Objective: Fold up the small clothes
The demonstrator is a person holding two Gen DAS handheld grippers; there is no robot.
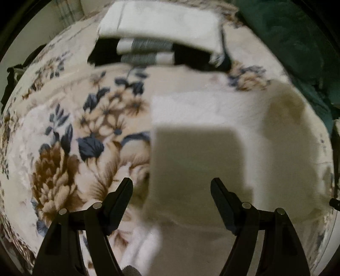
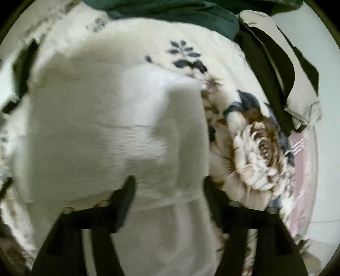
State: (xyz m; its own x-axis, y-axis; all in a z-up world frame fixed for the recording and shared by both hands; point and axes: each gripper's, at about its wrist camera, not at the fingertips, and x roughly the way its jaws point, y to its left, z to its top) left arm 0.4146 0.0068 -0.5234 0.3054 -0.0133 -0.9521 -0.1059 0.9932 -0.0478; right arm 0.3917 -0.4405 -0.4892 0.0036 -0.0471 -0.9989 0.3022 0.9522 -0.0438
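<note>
White garment [image 1: 212, 118] lay spread on the floral blanket [image 1: 70, 135], both grippers above it.

The left gripper [image 1: 171, 184] hovered with its jaws apart and nothing between them; the right gripper [image 2: 169, 183] likewise stood spread, empty, over the cloth. Folded striped clothes [image 1: 146, 52] sat beyond, green fabric [image 2: 170, 14] at the far edge.

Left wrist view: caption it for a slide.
Open left gripper above a white garment on a floral blanket.
</note>
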